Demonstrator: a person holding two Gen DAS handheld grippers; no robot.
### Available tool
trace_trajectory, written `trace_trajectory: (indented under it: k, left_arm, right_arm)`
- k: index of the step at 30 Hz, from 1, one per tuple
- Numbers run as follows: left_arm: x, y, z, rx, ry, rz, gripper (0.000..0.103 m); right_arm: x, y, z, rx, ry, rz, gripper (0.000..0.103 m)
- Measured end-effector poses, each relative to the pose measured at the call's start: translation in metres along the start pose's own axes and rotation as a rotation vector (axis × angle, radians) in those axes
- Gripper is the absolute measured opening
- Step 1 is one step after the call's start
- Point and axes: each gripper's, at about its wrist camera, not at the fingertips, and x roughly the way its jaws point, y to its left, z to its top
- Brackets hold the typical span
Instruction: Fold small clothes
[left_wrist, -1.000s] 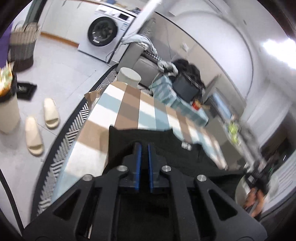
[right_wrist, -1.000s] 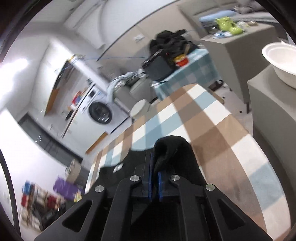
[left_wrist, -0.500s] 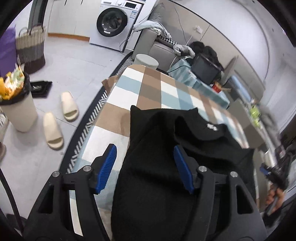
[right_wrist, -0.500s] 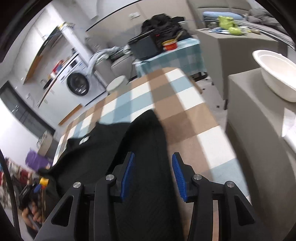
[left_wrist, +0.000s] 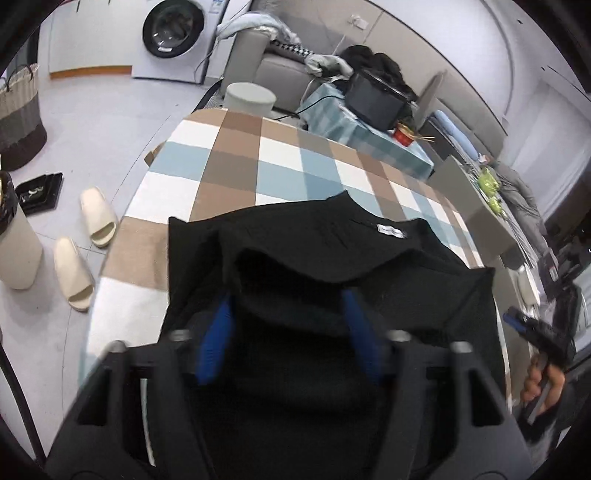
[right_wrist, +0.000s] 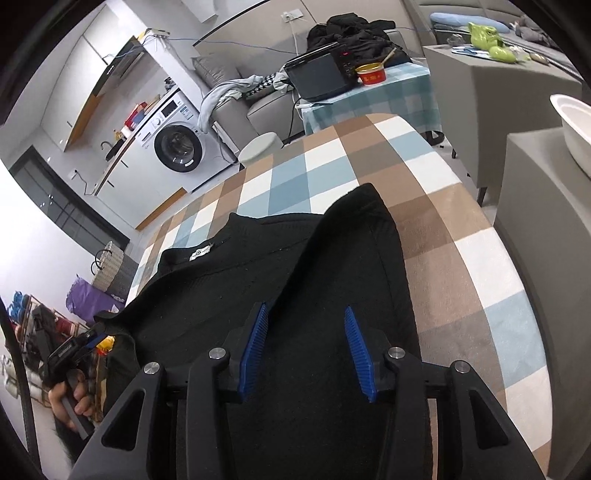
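On the checked table (right_wrist: 436, 236), the left gripper (left_wrist: 286, 332) and right gripper (right_wrist: 306, 347) have just let go of the black top (right_wrist: 258, 280), jaws now apart, so this fold looks done.

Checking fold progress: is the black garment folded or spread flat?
Partly folded: the black garment lies on the checked cloth with one side doubled over; label showing.

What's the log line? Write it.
left gripper: just closing, sweater between jaws | right gripper: just opened, sweater between jaws | sweater on checked cloth
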Motion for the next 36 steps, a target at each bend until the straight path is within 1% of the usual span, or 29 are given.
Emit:
trace_trajectory:
  k: [1, 2, 6, 8, 9, 10, 11, 12, 13, 14, 15, 16, 18, 21, 22, 25, 28, 31, 32, 33, 34, 35, 36]
  left_arm:
    - [0.008, 0.001, 0.004, -0.007, 0.018, 0.011, 0.0]
    - [0.012, 0.002, 0.007, -0.019, 0.019, 0.004, 0.0]
    - [-0.001, 0.014, 0.025, -0.085, -0.114, -0.02, 0.0]
    - [-0.009, 0.027, 0.033, -0.141, -0.166, -0.01, 0.0]
    - [-0.011, 0.035, 0.036, -0.18, -0.185, 0.0, 0.003]
    - [-0.01, 0.043, 0.037, -0.21, -0.178, 0.016, 0.007]
    - [-0.008, 0.048, 0.037, -0.223, -0.156, 0.02, 0.008]
    - [-0.006, 0.05, 0.037, -0.219, -0.139, 0.022, 0.014]
    - [-0.004, 0.051, 0.035, -0.209, -0.13, 0.031, 0.024]
    - [-0.004, 0.05, 0.032, -0.195, -0.129, 0.044, 0.032]
    - [-0.004, 0.049, 0.028, -0.18, -0.128, 0.056, 0.051]
    - [-0.005, 0.048, 0.026, -0.171, -0.132, 0.063, 0.063]
    - [-0.009, 0.046, 0.021, -0.151, -0.145, 0.068, 0.067]
    - [-0.007, 0.044, 0.018, -0.12, -0.136, 0.072, 0.068]
    - [-0.005, 0.044, 0.018, -0.112, -0.127, 0.079, 0.068]
    - [0.004, 0.043, 0.018, -0.095, -0.103, 0.096, 0.068]
    - [0.015, 0.039, 0.019, -0.071, -0.083, 0.103, 0.068]
    - [0.025, 0.035, 0.02, -0.038, -0.077, 0.126, 0.068]
    - [0.028, 0.034, 0.02, -0.029, -0.075, 0.133, 0.068]
    - [0.031, 0.033, 0.021, -0.024, -0.075, 0.143, 0.065]
    - [0.032, 0.033, 0.022, -0.018, -0.081, 0.148, 0.054]
    - [0.033, 0.033, 0.022, -0.009, -0.089, 0.153, 0.046]
    - [0.034, 0.032, 0.023, 0.001, -0.092, 0.161, 0.029]
  right_arm:
    - [0.0, -0.001, -0.001, 0.005, 0.001, -0.004, 0.045]
    - [0.0, -0.001, 0.0, 0.008, 0.003, -0.005, 0.045]
    - [-0.001, -0.002, 0.0, 0.012, 0.002, -0.012, 0.045]
    - [-0.003, -0.004, 0.002, 0.014, -0.006, -0.022, 0.045]
    - [-0.002, -0.006, 0.003, 0.018, -0.004, -0.025, 0.045]
    - [-0.002, -0.008, 0.005, 0.022, -0.004, -0.031, 0.045]
    - [-0.002, -0.009, 0.006, 0.024, -0.004, -0.037, 0.045]
    - [-0.002, -0.01, 0.007, 0.02, -0.005, -0.047, 0.045]
    - [-0.001, -0.011, 0.008, 0.016, -0.006, -0.055, 0.045]
    - [-0.001, -0.013, 0.01, 0.012, -0.013, -0.074, 0.045]
    - [-0.001, -0.014, 0.013, 0.007, -0.018, -0.087, 0.045]
    - [0.0, -0.016, 0.015, 0.006, -0.023, -0.098, 0.046]
    - [0.004, -0.021, 0.021, 0.012, -0.036, -0.139, 0.049]
    - [0.013, -0.027, 0.031, 0.016, -0.037, -0.149, 0.05]
    - [0.016, -0.028, 0.033, 0.017, -0.04, -0.151, 0.052]
    - [0.026, -0.033, 0.041, 0.042, -0.051, -0.153, 0.053]
    - [0.039, -0.038, 0.049, 0.08, -0.061, -0.132, 0.053]
    - [0.048, -0.039, 0.053, 0.087, -0.075, -0.094, 0.053]
    - [0.052, -0.038, 0.053, 0.08, -0.072, -0.093, 0.053]
    - [0.056, -0.035, 0.053, 0.063, -0.066, -0.1, 0.052]
    - [0.059, -0.032, 0.052, 0.049, -0.065, -0.104, 0.045]
    - [0.06, -0.029, 0.051, 0.024, -0.072, -0.108, 0.037]
    - [0.061, -0.026, 0.05, 0.002, -0.075, -0.121, 0.024]
